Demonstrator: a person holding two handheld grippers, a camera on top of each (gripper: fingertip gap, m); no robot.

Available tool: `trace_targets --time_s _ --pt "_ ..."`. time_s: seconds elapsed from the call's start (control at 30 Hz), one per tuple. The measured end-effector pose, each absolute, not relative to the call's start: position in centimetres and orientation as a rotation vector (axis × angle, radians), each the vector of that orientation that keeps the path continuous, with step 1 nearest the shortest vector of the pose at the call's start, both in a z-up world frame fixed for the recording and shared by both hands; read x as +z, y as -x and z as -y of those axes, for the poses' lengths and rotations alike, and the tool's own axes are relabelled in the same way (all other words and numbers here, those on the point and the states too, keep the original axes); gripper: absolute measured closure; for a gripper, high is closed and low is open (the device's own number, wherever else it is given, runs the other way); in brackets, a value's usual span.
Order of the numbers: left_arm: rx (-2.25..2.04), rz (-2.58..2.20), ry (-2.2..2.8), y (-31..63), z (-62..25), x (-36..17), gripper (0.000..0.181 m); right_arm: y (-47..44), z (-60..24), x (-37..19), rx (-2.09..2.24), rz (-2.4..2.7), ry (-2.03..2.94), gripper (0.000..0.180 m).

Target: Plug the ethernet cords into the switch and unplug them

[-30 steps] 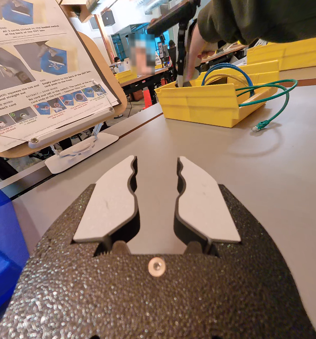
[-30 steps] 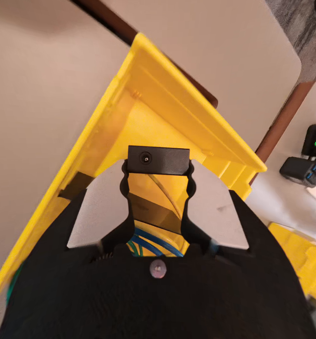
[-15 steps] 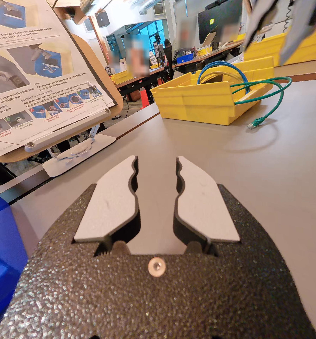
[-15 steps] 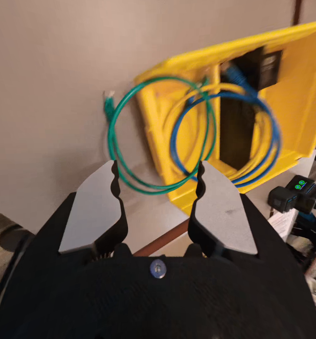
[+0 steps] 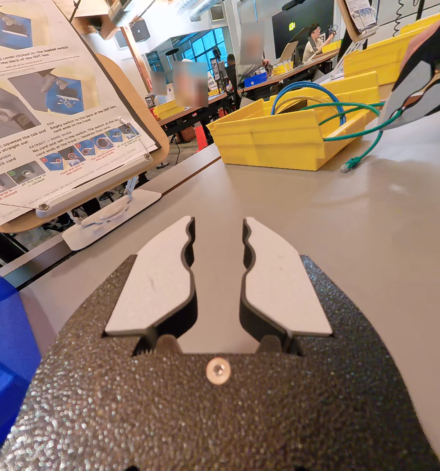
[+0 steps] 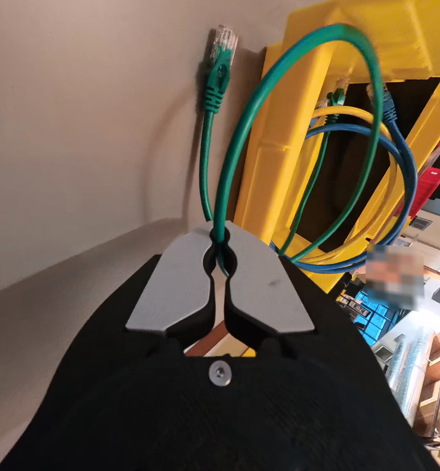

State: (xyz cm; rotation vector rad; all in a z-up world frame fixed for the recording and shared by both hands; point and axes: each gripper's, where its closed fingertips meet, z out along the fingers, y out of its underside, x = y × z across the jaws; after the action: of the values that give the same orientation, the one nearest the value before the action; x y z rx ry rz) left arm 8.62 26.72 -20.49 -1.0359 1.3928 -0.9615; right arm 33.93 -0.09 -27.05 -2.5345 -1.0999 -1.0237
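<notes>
Left wrist view, own claw: left gripper (image 5: 219, 221) sits low over the grey table (image 5: 341, 229), fingers spread apart w/ nothing between them.
Left wrist view, bin: yellow bin (image 5: 267, 142) stands farther back on the table; blue cord (image 5: 305, 85) and a pale yellow cord (image 5: 313, 98) arch above its rim.
Left wrist view, green cord: green cord (image 5: 367, 150) spills over the bin's side; its plug (image 5: 351, 163) lies on the table just beside the bin.
Left wrist view, other claw: right gripper (image 5: 395, 113) enters at the upper right edge, tips closed around the green cord.
Left wrist view, extras: instruction sheet on a stand (image 5: 55, 122) at left; blue bin (image 5: 2, 344) at the left edge.
Right wrist view, own claw: right gripper (image 6: 220, 230) is pinching two strands of the green cord (image 6: 242, 132) at its tips, mid-loop, well away from the plug (image 6: 219, 74).
Right wrist view, switch: a dark box, prob. the switch (image 6: 354, 163), lies in the yellow bin (image 6: 272, 158); blue cord (image 6: 402, 158) and yellow cord (image 6: 390, 201) loop over it. Ports not visible.
Risk 1: grip is on the cord, not the plug, so the plug can swing and be hard to aim.
Risk 2: the green loop lies among the blue and yellow loops; pulling may drag them, maybe the switch too.
Risk 3: thin round cord may slide thru the tips.
</notes>
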Motion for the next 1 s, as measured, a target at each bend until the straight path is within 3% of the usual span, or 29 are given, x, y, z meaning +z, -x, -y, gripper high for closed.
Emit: trace_targets --time_s 0.13,0.4,1.0 --pt "-0.953 -1.405 1.021 -8.6 -26.5 -20.6 0.147 -33.8 -0.2 -24.3 -0.988 1.065 2.512 0.18" --pt "-0.921 -1.449 1.011 -8.9 -26.1 -21.1 0.149 -38.7 -2.8 -13.2 -1.222 0.922 2.378 0.18" --pt "-0.91 -1.471 0.993 -9.0 -25.8 -21.3 0.15 -45.8 -8.2 -2.1 -1.332 0.673 2.275 0.179"
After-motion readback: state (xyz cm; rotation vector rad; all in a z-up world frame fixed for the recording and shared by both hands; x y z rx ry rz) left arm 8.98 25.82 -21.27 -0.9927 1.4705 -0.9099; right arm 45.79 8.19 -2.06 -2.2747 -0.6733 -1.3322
